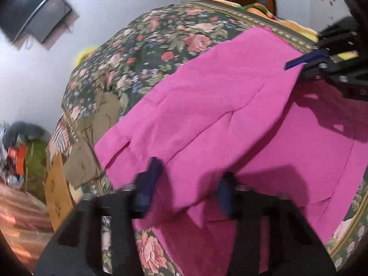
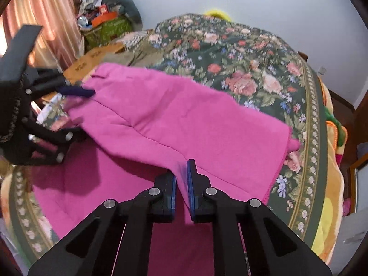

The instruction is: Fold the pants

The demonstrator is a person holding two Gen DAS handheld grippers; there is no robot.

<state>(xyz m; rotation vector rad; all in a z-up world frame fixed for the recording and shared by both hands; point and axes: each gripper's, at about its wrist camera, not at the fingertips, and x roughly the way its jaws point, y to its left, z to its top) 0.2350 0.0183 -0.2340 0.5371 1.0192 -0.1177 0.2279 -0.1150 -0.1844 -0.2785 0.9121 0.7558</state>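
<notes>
The pants [image 2: 161,124], spread mid-frame on the bedspread [image 2: 253,64], are pinched at each side of one edge by the left gripper [image 1: 186,188] and right gripper [image 2: 181,184], seemingly so one layer is carried over the other.

Each camera sits on a gripper, looking close down at the pink pants [image 1: 230,119] on the bed [image 2: 241,69]. Both views show these.
</notes>
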